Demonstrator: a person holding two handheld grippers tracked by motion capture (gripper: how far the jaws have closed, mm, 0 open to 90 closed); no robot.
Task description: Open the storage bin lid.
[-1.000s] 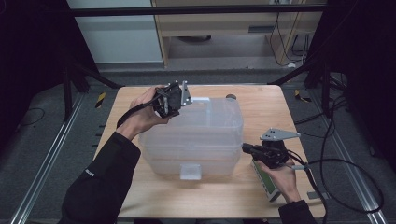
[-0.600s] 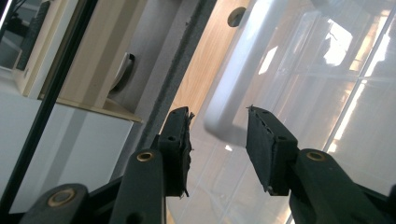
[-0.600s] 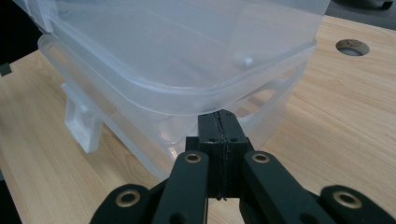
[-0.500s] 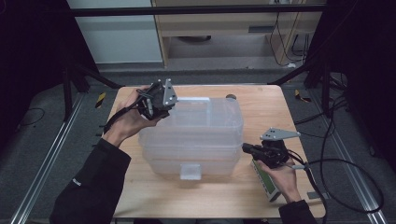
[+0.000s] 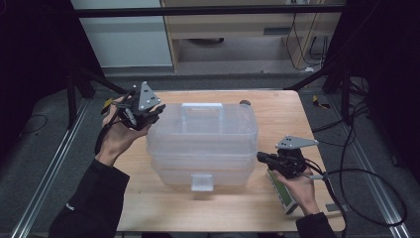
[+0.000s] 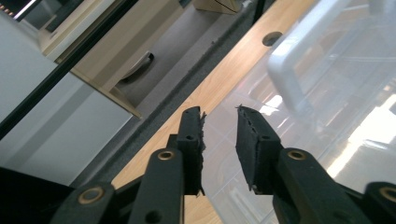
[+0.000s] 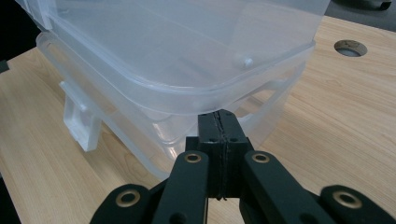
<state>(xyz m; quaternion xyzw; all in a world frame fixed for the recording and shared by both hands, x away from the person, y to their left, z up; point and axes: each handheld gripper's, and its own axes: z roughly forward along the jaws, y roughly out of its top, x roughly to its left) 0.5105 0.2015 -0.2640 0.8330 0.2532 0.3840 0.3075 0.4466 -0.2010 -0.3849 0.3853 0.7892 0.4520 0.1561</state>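
Clear box (image 5: 203,144): right gripper (image 7: 218,116) jaws closed at its rim; left gripper (image 6: 219,122) jaws closing, empty, above lid.

Green-faced device (image 5: 281,194) on wooden table (image 5: 148,208)

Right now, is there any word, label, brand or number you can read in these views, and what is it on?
None can be read.
Green-and-white flat item under the right hand: possibly printed, too small and blurred to read.
Small pale mark on the left sleeve: too small to read.
Clear plastic storage box and wooden table: no lettering visible.
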